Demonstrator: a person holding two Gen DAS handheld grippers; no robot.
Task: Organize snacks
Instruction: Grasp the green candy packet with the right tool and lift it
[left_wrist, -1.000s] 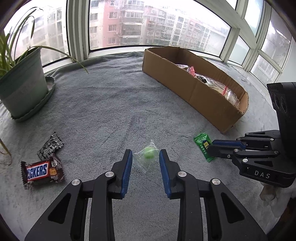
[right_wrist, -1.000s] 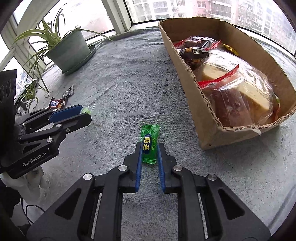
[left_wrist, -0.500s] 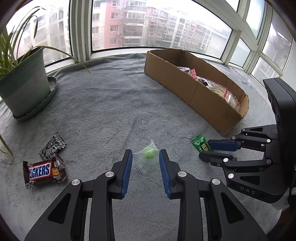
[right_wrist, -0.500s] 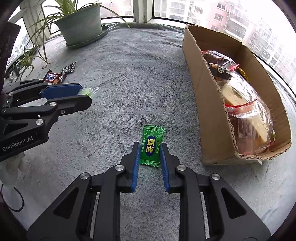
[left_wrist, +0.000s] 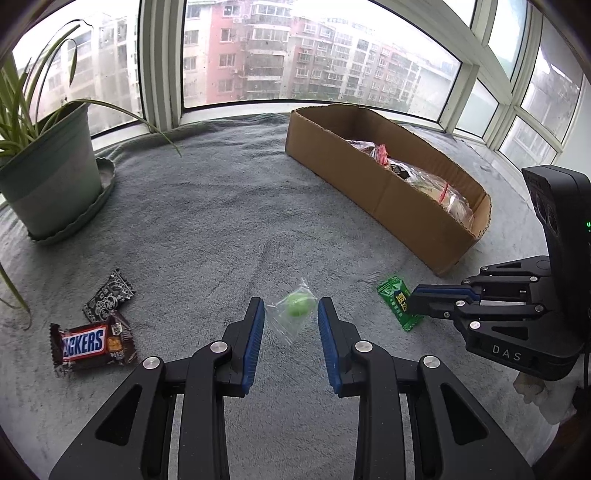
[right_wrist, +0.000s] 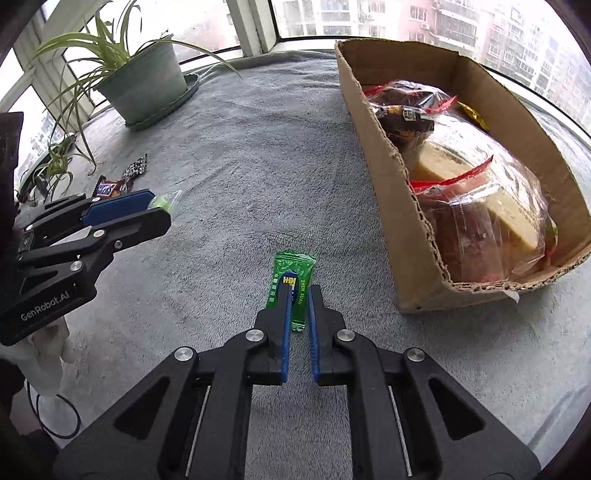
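Note:
A green packet (right_wrist: 293, 264) lies flat on the grey blanket, just left of the cardboard box (right_wrist: 399, 206). My right gripper (right_wrist: 300, 288) reaches over it, its jaws opening with a narrow gap. The packet's near end is between them and the left finger covers part of its face. The left wrist view shows the same packet (left_wrist: 391, 293) under the right gripper (left_wrist: 412, 302). A green candy in a clear wrapper (left_wrist: 297, 308) lies between the tips of my left gripper (left_wrist: 290, 314), whose pads stand apart from it.
The box (left_wrist: 406, 210) holds several bagged snacks. A Snickers bar (left_wrist: 83, 341) and a black patterned wrapper (left_wrist: 109, 295) lie at the left. A potted plant (left_wrist: 51, 173) stands at the far left by the windows. A gloved hand (right_wrist: 48, 339) is behind the left gripper.
The right gripper has turned and slid forward over the green packet, so its left finger now covers part of the wrapper. The left gripper and its candy have not moved.

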